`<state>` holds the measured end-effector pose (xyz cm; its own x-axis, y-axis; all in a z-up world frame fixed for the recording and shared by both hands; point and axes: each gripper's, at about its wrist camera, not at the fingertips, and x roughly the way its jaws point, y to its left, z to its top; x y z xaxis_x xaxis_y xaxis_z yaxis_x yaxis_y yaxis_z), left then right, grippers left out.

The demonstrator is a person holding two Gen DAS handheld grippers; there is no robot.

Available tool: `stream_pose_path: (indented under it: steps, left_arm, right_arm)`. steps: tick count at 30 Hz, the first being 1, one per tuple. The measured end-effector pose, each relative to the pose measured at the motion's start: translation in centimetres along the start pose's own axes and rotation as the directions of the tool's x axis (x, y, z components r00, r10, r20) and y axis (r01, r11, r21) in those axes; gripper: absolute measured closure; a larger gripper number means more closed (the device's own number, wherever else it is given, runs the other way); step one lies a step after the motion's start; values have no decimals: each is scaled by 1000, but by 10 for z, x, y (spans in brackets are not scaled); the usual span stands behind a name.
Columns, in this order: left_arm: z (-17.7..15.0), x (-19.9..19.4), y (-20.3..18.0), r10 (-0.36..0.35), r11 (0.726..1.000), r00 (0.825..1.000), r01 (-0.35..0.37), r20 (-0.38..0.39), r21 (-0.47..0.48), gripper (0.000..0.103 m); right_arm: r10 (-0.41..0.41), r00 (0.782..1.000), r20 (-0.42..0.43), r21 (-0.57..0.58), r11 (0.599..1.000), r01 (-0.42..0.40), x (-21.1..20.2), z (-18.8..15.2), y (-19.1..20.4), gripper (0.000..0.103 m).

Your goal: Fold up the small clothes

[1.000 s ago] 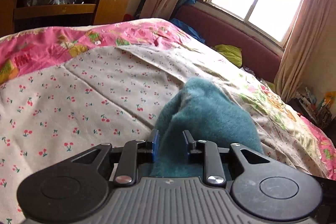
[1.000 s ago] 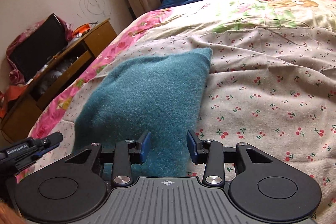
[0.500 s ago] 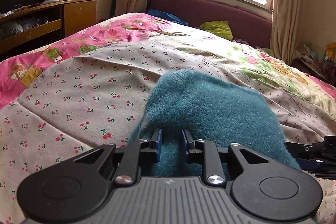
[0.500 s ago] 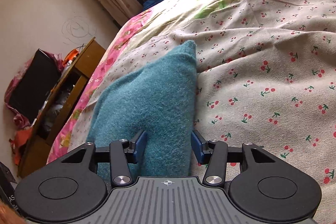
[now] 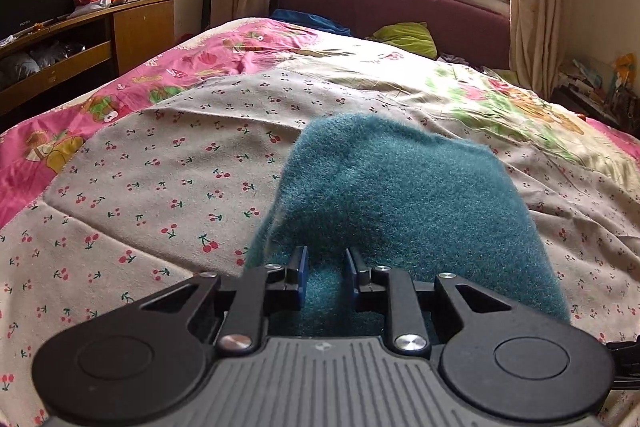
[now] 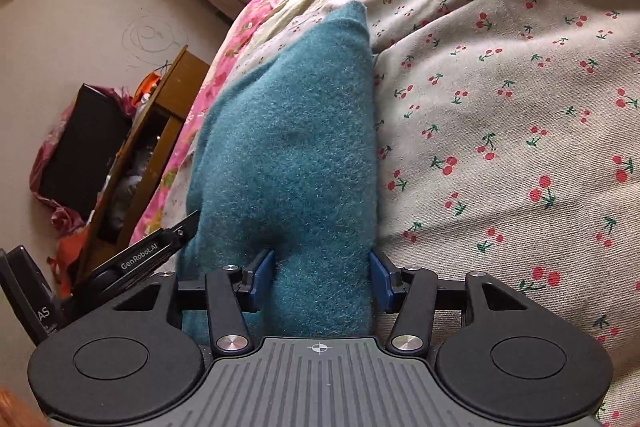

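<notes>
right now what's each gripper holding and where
Left gripper: teal garment, pinched at its near edge. Right gripper: jaws just opened, garment between, nothing gripped.

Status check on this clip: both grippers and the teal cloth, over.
Left gripper shut on teal fleece cloth. Right gripper just opening, cloth between its fingers, pads off. Cloth draped on the cherry-print bedspread. Nothing in the way.

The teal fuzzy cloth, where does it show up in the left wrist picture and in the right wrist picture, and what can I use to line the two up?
Left wrist view: the teal fuzzy cloth sits lower centre, running back between the left gripper pads, which clamp it.
Right wrist view: the cloth fills the centre, between the right gripper pads, which have just been opening.
Shared landmark: the wooden TV cabinet, at the left in both.
</notes>
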<state>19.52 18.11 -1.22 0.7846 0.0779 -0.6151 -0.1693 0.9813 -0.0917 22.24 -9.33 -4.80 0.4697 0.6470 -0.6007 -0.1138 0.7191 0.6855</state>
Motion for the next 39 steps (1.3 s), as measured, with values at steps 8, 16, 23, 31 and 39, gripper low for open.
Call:
stream_pose_path:
  steps: [8, 16, 23, 31, 39]
  left_arm:
    - [5, -21, -8, 20, 1000, 999, -20, -32, 9, 68]
    - [-17, -35, -24, 81, 989, 993, -69, -85, 130, 65]
    - [-23, -34, -19, 75, 991, 991, -61, -112, 120, 65]
    - [-31, -46, -18, 65, 992, 990, -50, -122, 120, 63]
    - [-37, -64, -18, 44, 992, 991, -28, -128, 123, 59]
  right_arm:
    - [-83, 997, 5, -74, 994, 83, -17, -10, 15, 52]
    - [-155, 987, 37, -192, 968, 159, -29, -32, 35, 52]
    - [-186, 982, 27, -228, 955, 187, -32, -37, 44, 52]
    - [-189, 982, 13, -222, 957, 187, -43, -52, 51, 52]
    - [-183, 982, 38, -238, 953, 187, -57, -61, 65, 52]
